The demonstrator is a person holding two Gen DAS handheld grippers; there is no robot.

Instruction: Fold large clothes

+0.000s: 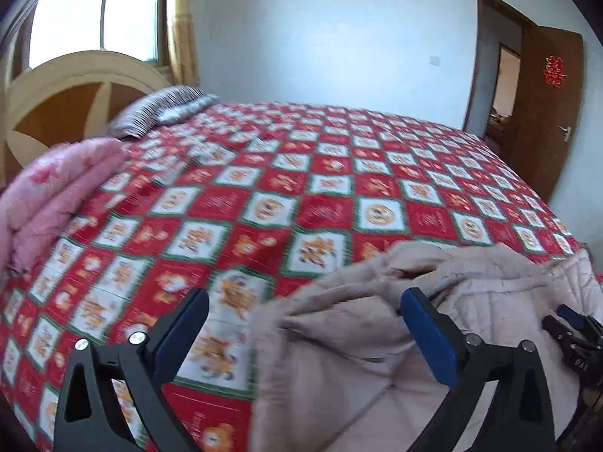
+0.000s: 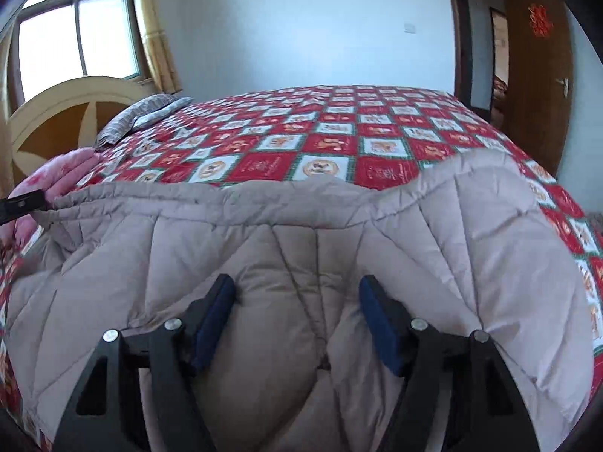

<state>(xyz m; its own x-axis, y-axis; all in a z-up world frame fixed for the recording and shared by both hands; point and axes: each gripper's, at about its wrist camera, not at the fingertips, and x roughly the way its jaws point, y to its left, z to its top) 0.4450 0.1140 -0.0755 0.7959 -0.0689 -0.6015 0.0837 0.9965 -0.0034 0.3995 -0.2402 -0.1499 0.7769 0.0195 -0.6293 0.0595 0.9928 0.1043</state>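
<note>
A large beige quilted coat [image 2: 301,256] lies spread on the near side of the bed; it also shows in the left wrist view [image 1: 377,339] at lower right. My left gripper [image 1: 301,309] is open and empty, at the coat's left edge, with the edge between its fingers. My right gripper [image 2: 297,297] is open, low over the coat's middle, with a bulge of padding between its blue pads [image 2: 380,324]. The right gripper also shows in the left wrist view [image 1: 576,335], at far right. The left gripper's finger shows in the right wrist view [image 2: 22,203], by the coat's left corner.
The bed has a red checked bedspread [image 1: 301,188]. A pink folded quilt [image 1: 49,196] lies at the left, a striped pillow [image 1: 162,109] by the headboard [image 1: 56,90]. A brown door [image 1: 546,105] stands open at the right.
</note>
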